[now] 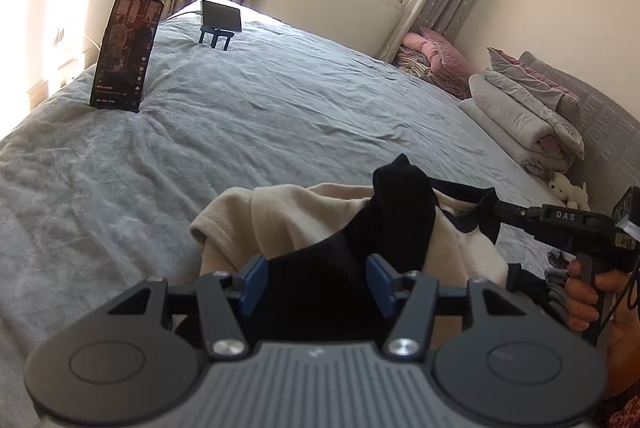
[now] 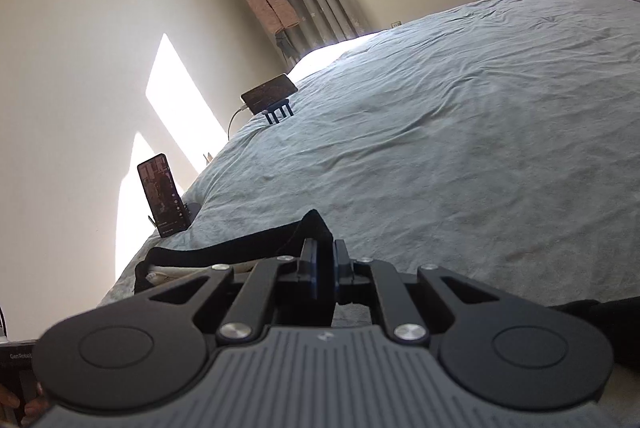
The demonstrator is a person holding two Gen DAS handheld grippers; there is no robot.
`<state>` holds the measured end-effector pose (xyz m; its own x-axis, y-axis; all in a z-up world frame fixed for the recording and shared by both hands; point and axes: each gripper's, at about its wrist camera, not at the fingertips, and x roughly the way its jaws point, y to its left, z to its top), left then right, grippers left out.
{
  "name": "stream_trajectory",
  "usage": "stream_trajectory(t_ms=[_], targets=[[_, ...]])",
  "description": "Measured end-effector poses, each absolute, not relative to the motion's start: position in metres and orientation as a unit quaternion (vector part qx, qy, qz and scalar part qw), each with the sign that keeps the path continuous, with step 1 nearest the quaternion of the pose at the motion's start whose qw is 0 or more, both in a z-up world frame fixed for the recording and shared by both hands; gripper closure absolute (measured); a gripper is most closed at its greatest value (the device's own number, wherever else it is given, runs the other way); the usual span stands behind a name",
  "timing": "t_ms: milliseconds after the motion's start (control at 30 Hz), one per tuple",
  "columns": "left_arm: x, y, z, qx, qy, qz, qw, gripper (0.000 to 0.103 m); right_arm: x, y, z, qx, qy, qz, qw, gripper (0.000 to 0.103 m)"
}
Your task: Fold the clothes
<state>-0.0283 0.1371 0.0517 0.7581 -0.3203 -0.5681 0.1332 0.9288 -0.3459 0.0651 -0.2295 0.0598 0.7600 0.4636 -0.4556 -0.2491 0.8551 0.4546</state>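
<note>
A cream garment [image 1: 280, 216] with black parts lies crumpled on the grey bed [image 1: 280, 107], near its front edge. A black part of it [image 1: 400, 195] humps up and runs back between the blue pads [image 1: 254, 280] of my left gripper [image 1: 316, 268]. Those jaws stand apart and do not squeeze the cloth. At the right of the left wrist view, my right gripper [image 1: 498, 207] is held by a hand [image 1: 580, 292] and pinches the garment's black edge. In the right wrist view my right gripper [image 2: 325, 248] is nearly closed on that black strip [image 2: 240, 244], lifted above the bed [image 2: 440, 147].
A phone [image 1: 126, 51] stands upright at the bed's left edge. Farther back, a second screen [image 1: 220, 17] sits on a blue stand. Folded quilts [image 1: 520, 107], pink bedding [image 1: 436, 55] and a soft toy [image 1: 568, 187] line the right side. Other clothes [image 1: 556, 284] lie by the hand.
</note>
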Motion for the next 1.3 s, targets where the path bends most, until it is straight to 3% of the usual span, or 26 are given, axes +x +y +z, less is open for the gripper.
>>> stream_trajectory(t_ms=[400,467,533,633,900,1300], targets=[[0.038,0.079,0.03,-0.024,0.358,-0.125,0.925,0.045,0.074,-0.232,0.039,0.148,0.328,0.129,0.924,0.094],[0.035,0.08,0.026,-0.019,0.352,-0.116,0.929,0.052,0.075,-0.231,0.038,0.144,0.331,0.127,0.924,0.094],[0.028,0.082,0.028,-0.03,0.342,-0.109,0.933,0.078,0.074,-0.229,0.038,0.142,0.33,0.125,0.925,0.094],[0.013,0.086,0.035,-0.046,0.319,-0.094,0.942,0.083,0.071,-0.23,0.042,0.15,0.317,0.123,0.928,0.094],[-0.039,0.096,0.088,-0.043,0.238,-0.07,0.968,0.084,0.038,-0.229,0.091,0.149,0.225,0.125,0.955,0.095],[-0.107,0.101,0.18,-0.043,0.125,-0.085,0.988,0.085,-0.06,-0.218,0.232,0.024,0.028,0.118,0.992,0.096]])
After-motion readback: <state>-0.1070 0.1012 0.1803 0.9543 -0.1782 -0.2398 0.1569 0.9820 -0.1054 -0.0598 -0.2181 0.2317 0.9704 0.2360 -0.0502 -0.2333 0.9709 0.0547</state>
